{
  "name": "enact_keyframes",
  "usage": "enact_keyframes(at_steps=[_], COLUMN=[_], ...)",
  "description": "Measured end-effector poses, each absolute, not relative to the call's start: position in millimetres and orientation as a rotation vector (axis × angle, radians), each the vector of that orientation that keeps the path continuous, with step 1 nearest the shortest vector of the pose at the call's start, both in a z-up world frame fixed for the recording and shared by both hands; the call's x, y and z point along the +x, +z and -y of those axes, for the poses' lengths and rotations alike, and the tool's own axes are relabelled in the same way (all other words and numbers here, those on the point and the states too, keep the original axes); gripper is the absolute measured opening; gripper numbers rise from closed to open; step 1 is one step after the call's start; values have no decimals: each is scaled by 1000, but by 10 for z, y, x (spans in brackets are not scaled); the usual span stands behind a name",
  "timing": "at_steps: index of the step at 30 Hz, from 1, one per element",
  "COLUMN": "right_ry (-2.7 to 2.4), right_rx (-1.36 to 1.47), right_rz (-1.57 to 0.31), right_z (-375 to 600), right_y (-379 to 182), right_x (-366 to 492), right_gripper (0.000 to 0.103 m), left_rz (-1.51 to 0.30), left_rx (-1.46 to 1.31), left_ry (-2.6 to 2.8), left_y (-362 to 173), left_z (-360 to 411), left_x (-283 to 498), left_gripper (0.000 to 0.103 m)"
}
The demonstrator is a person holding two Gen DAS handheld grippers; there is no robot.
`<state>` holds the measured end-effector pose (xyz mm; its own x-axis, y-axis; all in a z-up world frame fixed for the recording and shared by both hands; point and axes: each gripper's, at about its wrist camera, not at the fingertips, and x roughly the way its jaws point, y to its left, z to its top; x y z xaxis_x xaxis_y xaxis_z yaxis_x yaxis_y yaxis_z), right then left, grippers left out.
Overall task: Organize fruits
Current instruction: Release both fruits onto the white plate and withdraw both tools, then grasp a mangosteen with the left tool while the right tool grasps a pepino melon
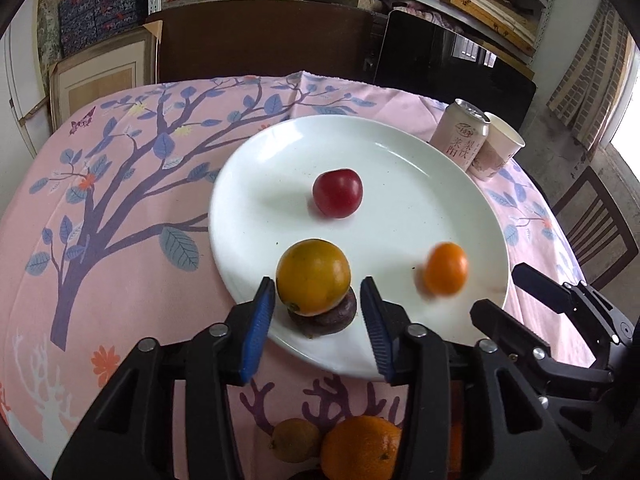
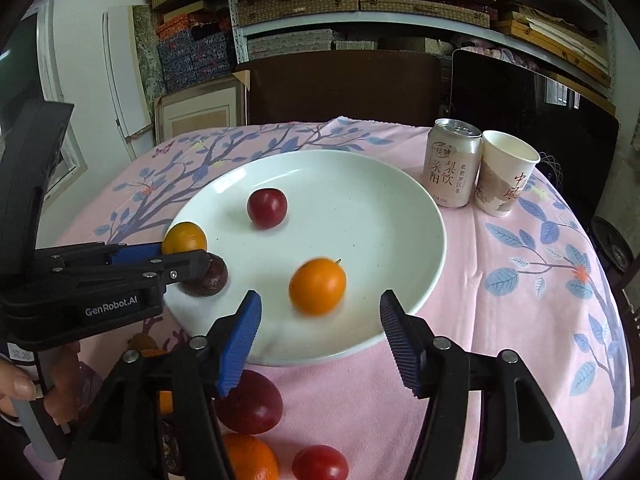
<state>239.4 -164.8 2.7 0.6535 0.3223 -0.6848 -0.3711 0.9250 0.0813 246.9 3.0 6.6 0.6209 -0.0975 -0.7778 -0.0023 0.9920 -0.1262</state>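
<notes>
White lettering "GenRobot.AI" marks my left gripper [image 2: 188,258], jaws spread around a yellow-orange citrus [image 1: 313,277]; my right gripper [image 2: 320,316], jaws spread, faces a blurred orange [image 2: 317,286].

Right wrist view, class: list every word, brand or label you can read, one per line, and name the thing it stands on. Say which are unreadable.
"GenRobot.AI" in white on the black body of the left hand-held gripper.
"梨饮" and "亲阳" in large characters on the pink drink can; the smaller column beside them and the line at the base are too small to read.
"中" in red on the paper cup; the characters below it are only partly visible.
</notes>
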Motion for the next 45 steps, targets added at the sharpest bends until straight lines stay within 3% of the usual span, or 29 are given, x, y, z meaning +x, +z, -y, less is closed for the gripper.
enact_keyframes(at_steps=[1,2,20,34,35,36,42,43,44,45], right_ry=[395,396,639,668,656,649,639,640,640,641], right_rx=[-60,-52,-180,-252,-254,-258,-237,-226,-220,-214], right_rz=[-762,-761,-817,-926,-930,-938,-938,-943,-947,-950], right_z=[1685,1730,1748,1292,1268,1245,1276,1308,1339,1373], right_y=[49,65,67,-274,-306,-335,-349,-344,-337,-331], right_x=[2368,2334,885,608,623,640,615,612,614,605], right_gripper=[63,63,63,62,60,45,43,43,43,43], left_rz=[-880,-860,-857,-891,-892,-893,-932,-936,-940,-954], left_rx=[-99,-81,-41,-27,-23,-19,23,39,55,64], left_ry=[-46,-37,-78,-100,-104,-108,-151,-156,-164,-184], left_y=[103,141,178,54,46,35,-102,-134,-167,-207], left_z=[-31,-35,-368,-475,-459,-441,-293,-266,-240,-216], left_x=[2427,2378,1086,497,479,456,380,379,381,393], left_gripper=[63,66,73,73,73,73,73,72,58,52])
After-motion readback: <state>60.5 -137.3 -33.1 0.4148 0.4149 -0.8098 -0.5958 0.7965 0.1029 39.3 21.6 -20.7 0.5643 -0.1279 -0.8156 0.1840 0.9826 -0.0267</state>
